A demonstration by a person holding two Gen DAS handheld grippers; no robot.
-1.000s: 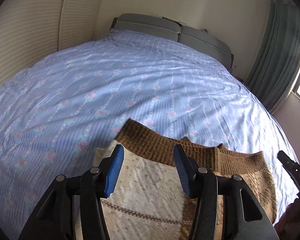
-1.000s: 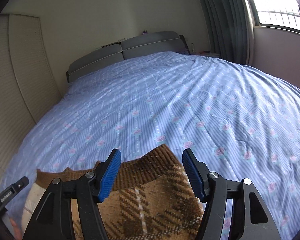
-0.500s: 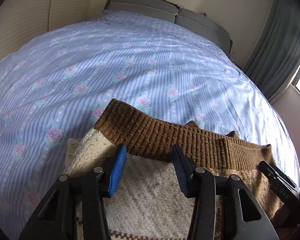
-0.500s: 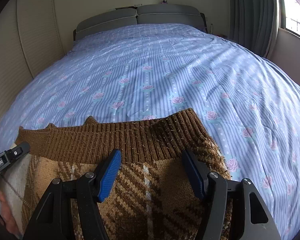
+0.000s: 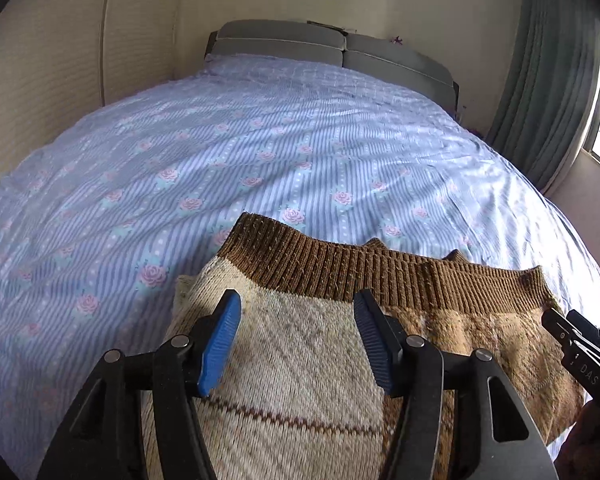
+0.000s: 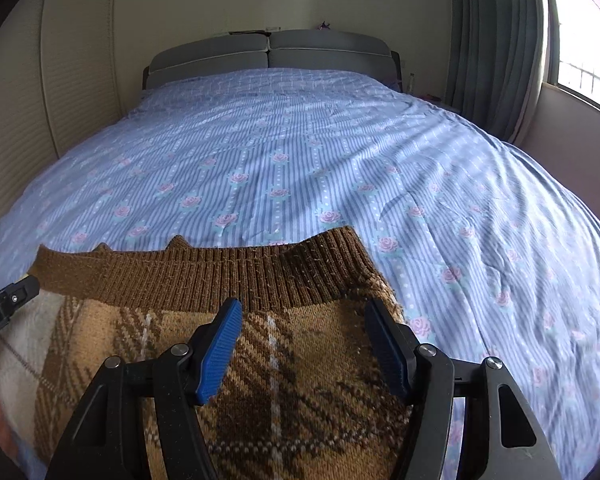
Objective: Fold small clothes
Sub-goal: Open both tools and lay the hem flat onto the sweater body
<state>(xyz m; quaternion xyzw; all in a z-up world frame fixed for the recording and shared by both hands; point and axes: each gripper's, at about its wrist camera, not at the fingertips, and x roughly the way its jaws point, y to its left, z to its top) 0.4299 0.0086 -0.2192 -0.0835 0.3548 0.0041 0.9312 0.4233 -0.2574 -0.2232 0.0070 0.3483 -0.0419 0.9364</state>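
The sweater (image 5: 300, 360) lies flat at the bed's (image 5: 260, 152) six-o'clock edge. The left gripper (image 5: 296, 340), just opened, and the right gripper (image 6: 304, 348) hover spread, pinching nothing; a shallow pinch could slip off the knit.

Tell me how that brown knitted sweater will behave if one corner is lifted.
The sweater looks like thick, soft knit, so it would probably droop and fold. Its ribbed hem may stretch under pull. The fuzzy yarn likely grips the bedspread instead of sliding.
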